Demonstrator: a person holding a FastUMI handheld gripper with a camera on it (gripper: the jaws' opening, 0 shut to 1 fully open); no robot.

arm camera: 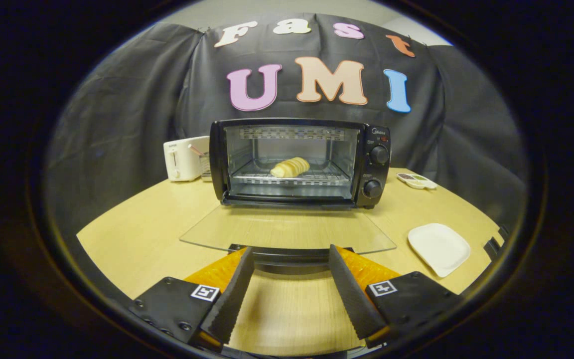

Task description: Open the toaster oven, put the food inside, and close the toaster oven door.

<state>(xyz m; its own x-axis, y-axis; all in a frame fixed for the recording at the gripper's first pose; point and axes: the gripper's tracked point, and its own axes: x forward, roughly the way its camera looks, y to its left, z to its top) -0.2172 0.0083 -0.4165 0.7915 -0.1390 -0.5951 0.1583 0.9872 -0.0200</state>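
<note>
On the toaster oven (299,162) rack, food (290,167) already loaded; glass door (287,229) lies fully down. Claw (291,254) spread, empty, fingertips at door handle (291,255). Only closing remains.

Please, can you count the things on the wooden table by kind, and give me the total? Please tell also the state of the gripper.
Appliances: 2, the black toaster oven, glass door folded down, and the white pop-up toaster.
Food: 1, the pale bread roll on the oven rack.
Dishes: 2, the white square plate and the small divided sauce dish.
Total: 5.
The gripper is open, fingers at the door's handle.
</note>
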